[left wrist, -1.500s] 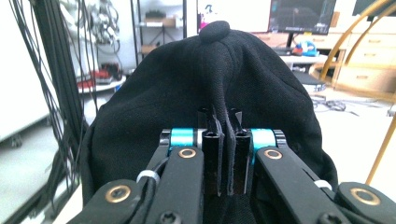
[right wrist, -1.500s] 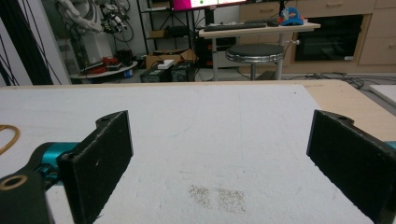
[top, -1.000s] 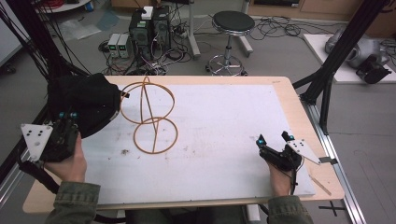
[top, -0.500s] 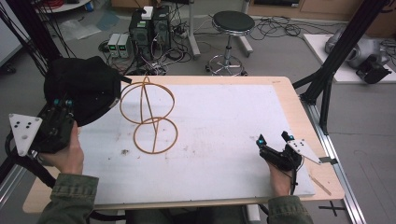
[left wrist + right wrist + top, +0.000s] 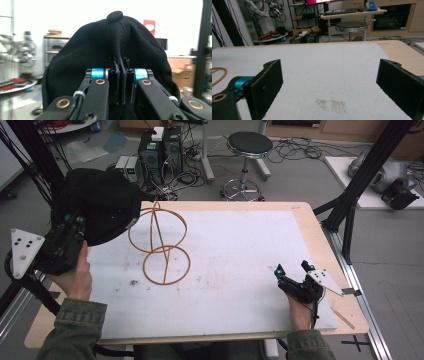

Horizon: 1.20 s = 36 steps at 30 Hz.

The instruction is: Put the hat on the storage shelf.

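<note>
Held thing: one black cap (image 5: 102, 207), off the tabletop (image 5: 240, 255) at its far left corner; the high view shows it hanging over that corner, just left of the wire stand.
Left gripper (image 5: 70, 227): fingers (image 5: 113, 75) closed on a fold of the cap's cloth; in the left gripper view the cap's crown and top button rise above the fingers and block most of the room behind.
Right gripper (image 5: 295, 272): fingers (image 5: 265, 85) spread wide with nothing between them, low over the near right part of the tabletop, well apart from the cap.
In the way: one tan wire stand (image 5: 160, 242), made of two rings joined by upright wires, standing on the tabletop just beside the cap; the cap's right edge lies against or just in front of its upper ring, and I cannot tell whether they touch.
Open room: the white sheet (image 5: 250, 240) is bare from the stand across to the right gripper, apart from a dark speck patch (image 5: 134, 282) near the left hand and a faint smudge (image 5: 332, 104) before the right fingers.
Edges: a wooden rim borders the sheet; black frame posts (image 5: 350, 205) stand off the right side.
Beyond the far edge: one round stool (image 5: 248, 145), computer boxes (image 5: 160, 147) and loose cables on the floor.
Count: one cap, one stand, two grippers.
</note>
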Tool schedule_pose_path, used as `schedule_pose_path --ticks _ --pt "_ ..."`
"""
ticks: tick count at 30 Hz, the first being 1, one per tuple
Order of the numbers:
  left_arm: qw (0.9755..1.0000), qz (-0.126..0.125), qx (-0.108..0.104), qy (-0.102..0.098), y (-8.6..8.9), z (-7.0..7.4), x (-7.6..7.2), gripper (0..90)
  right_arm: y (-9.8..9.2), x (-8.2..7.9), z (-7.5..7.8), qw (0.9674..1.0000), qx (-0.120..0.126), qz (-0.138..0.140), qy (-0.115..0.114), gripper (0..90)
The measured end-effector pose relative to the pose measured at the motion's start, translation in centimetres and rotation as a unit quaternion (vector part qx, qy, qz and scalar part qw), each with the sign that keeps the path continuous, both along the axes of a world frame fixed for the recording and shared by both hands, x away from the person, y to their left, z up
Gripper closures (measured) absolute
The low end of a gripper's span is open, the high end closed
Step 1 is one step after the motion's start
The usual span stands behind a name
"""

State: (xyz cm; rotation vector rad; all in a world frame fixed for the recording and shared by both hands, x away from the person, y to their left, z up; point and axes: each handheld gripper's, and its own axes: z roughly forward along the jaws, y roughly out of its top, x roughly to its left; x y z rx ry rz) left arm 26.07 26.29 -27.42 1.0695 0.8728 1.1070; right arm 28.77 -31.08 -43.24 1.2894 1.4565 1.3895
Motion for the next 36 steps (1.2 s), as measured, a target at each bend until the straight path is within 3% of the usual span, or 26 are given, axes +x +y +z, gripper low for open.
schedule_pose_path --ticks 6,10,14,26,36 --pt "0.9992 -0.039 -0.002 0.002 -0.6 0.5 0.6 87.0 -0.1 -0.1 0.1 1.0 0.005 -0.002 -0.001 6.1" --pt "0.9974 -0.068 -0.023 -0.002 -0.8 0.9 1.2 86.9 -0.1 -0.1 0.0 1.0 0.003 -0.001 -0.001 6.2" --pt "0.9969 -0.075 -0.025 -0.003 -1.0 1.2 1.4 86.9 -0.1 -0.2 0.1 1.0 0.003 -0.004 -0.003 6.1" --pt "0.9941 -0.107 -0.008 -0.016 -2.8 2.7 1.8 86.9 0.0 -0.1 0.0 1.0 0.0 0.0 -0.005 6.1" --pt "0.9912 -0.132 0.009 0.006 -4.1 2.5 2.6 86.9 0.0 -0.1 0.0 1.0 0.0 0.002 -0.003 6.1"
